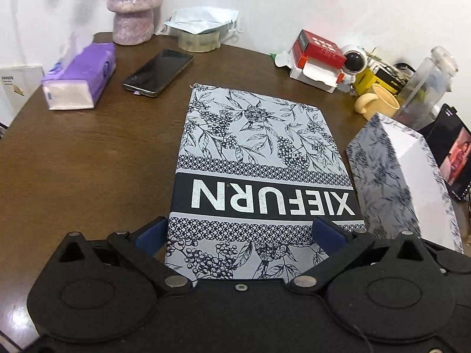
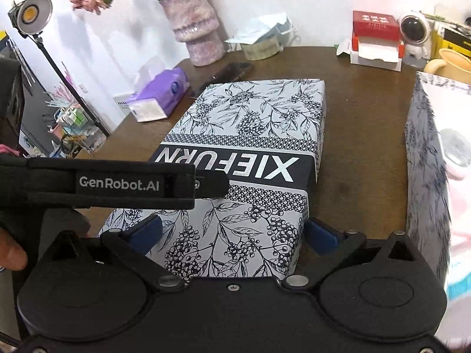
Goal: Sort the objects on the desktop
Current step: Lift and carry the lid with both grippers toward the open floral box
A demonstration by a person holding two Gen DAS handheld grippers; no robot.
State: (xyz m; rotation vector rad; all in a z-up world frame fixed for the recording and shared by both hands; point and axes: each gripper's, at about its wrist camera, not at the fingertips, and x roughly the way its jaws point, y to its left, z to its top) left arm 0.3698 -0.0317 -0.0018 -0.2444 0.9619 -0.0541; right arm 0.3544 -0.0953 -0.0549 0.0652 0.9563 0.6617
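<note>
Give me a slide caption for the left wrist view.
Open left gripper straddling the floral XIEFURN box lid on a cluttered brown table.

Card, wood and plastic surfaces

The box lid point(image 1: 259, 158) looks like matt printed card with shiny silver letters; the desk point(image 1: 88, 158) is dark wood grain with a slight sheen; the phone point(image 1: 159, 72) is glossy; the left tool point(image 1: 240, 232) is matt black plastic with blue pads.

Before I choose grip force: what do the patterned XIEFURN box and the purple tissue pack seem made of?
XIEFURN box: looks like rigid printed cardboard, matte, with crisp edges and slightly shiny silver lettering. Purple tissue pack: apparently thin plastic film over soft paper, glossy and a little wrinkled, so likely squashable.
</note>
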